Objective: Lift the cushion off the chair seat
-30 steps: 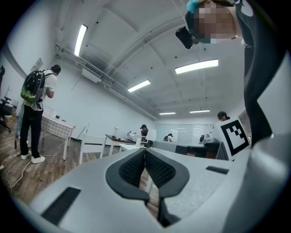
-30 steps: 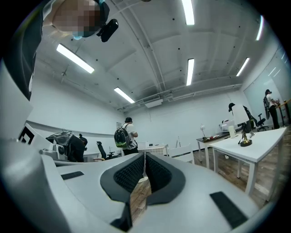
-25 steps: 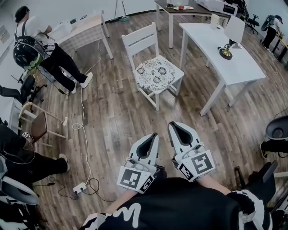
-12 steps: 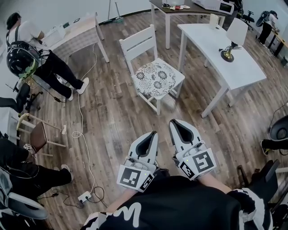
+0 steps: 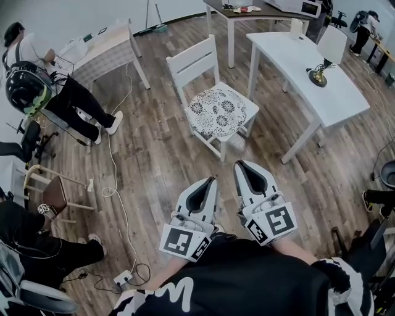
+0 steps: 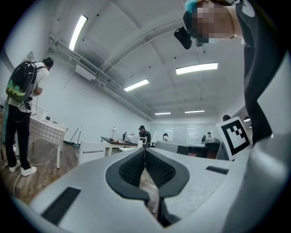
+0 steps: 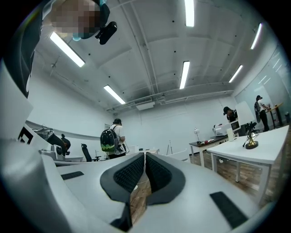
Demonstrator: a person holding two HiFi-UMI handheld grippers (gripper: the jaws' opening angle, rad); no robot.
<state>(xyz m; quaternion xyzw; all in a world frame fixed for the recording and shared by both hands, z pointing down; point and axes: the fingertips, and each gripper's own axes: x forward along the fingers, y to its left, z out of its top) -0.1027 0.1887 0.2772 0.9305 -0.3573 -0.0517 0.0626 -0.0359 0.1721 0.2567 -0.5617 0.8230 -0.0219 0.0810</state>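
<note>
— Where are the tongs at this moment?
— Both are held low in front of the person holding them, side by side above the wooden floor. The left tongs are pressed together at the tips with nothing in them. The right tongs are the same, closed and empty.
— What are they aimed at?
— Roughly at the white chair. They're well apart from it, with bare boards in between.
— And the cushion?
— The cushion has a black-and-white flower print. It lies flat on the chair seat and covers most of it, right up against the slatted backrest. Nothing is touching it.
— What's around the chair?
— A white tabletop stands just to its right. A lamp sits near the tabletop's edge away from the chair. A darker table stands farther back.
— Anyone else in the room?
— A second person with a backpack leans over a table with a checked cloth, off to the left. A pale cable runs across the floor from that table to a power strip near the holder's left side
</note>
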